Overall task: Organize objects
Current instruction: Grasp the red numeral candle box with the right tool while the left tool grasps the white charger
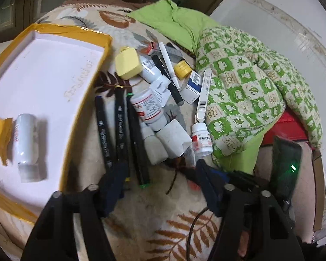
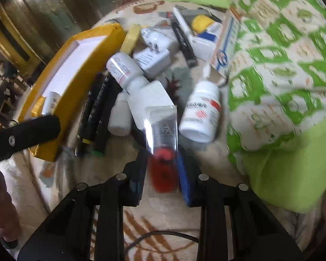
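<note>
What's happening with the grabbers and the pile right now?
Right gripper shut on clear red-ended packet. Left gripper open over black markers. One white bottle in yellow box. Pile crowded.

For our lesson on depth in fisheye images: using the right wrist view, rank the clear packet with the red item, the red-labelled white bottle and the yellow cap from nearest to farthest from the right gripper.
1. Clear packet, between the right gripper's fingers.
2. White bottle, just beyond, right of centre.
3. Yellow cap, far end of the pile.
</note>
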A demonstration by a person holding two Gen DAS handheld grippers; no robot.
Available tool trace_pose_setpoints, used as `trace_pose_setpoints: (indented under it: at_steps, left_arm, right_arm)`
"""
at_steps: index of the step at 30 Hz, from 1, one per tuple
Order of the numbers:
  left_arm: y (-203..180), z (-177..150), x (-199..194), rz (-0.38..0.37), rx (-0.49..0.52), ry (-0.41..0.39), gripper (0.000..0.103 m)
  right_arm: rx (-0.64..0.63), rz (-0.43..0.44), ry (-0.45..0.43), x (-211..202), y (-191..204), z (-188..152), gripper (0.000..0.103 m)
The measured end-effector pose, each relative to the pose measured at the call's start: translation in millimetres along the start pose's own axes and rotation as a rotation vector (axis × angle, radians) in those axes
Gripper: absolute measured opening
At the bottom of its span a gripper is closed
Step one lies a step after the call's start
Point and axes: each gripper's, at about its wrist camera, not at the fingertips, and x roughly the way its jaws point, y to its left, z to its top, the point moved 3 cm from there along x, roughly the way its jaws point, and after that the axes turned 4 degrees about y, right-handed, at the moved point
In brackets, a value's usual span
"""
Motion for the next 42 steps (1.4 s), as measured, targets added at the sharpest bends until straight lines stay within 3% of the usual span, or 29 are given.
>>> trace_pose_setpoints:
  at_steps: [6, 8, 14, 16, 18, 20, 27, 30, 32, 34, 39, 42]
  left_arm:
    - [-23.4, 20.2, 32.6, 0.011, 0.033, 0.034, 0.061]
    - [-26.3, 25.7, 45.6, -0.009, -0.011, 0.069, 0.061]
    - [-34.6, 43.3, 76.1, 0.025, -0.104, 0.131, 0.06]
    - [-31.6, 51.0, 83.7, 0.07, -0.142, 0.166, 0.06]
    - [-26.5, 46.0, 91.7, 0.027, -0.182, 0.234, 0.057]
    - [-25.3, 39.2, 87.5, 0.006, -0.175, 0.221, 0.057]
    - [-34.8, 42.2, 111.6, 0.139, -0.143, 0.248, 0.053]
    - [-42.0, 37.1, 105.1, 0.159, -0.066, 0.237, 0.051]
    - [-39.6, 29.2, 95.9, 0.128, -0.053, 0.232, 0.051]
    - [-33.2, 20.4, 77.1, 0.03, -0.072, 0.2, 0.051]
    - [-14.4, -12.3, 31.4, -0.116, -0.079, 0.141, 0.051]
    - [8.3, -42.8, 10.3, -0.129, -0.106, 0.129, 0.051]
  right_arm:
    - [0.111, 0.044, 0.001, -14.7, -25.1, -10.8, 0.027]
    - [0.109, 0.043, 0.0, -16.3, -24.2, -16.7, 0.027]
    - [0.141, 0.057, -0.008, -15.8, -26.0, -24.9, 0.027]
    - [0.15, 0.072, -0.012, -15.5, -26.7, -23.3, 0.027]
    - [0.166, 0.086, -0.014, -16.3, -28.2, -22.6, 0.027]
    - [0.16, 0.085, -0.016, -17.8, -28.1, -22.6, 0.027]
    - [0.159, 0.093, -0.019, -16.9, -29.9, -26.6, 0.027]
    - [0.169, 0.106, -0.023, -18.0, -32.7, -31.3, 0.027]
    - [0.165, 0.114, -0.028, -16.6, -33.7, -32.8, 0.027]
    - [0.164, 0.118, -0.029, -17.1, -34.6, -32.8, 0.027]
    - [0.18, 0.148, -0.009, -14.6, -28.9, -33.3, 0.027]
    - [0.202, 0.192, 0.007, -11.5, -23.0, -35.4, 0.027]
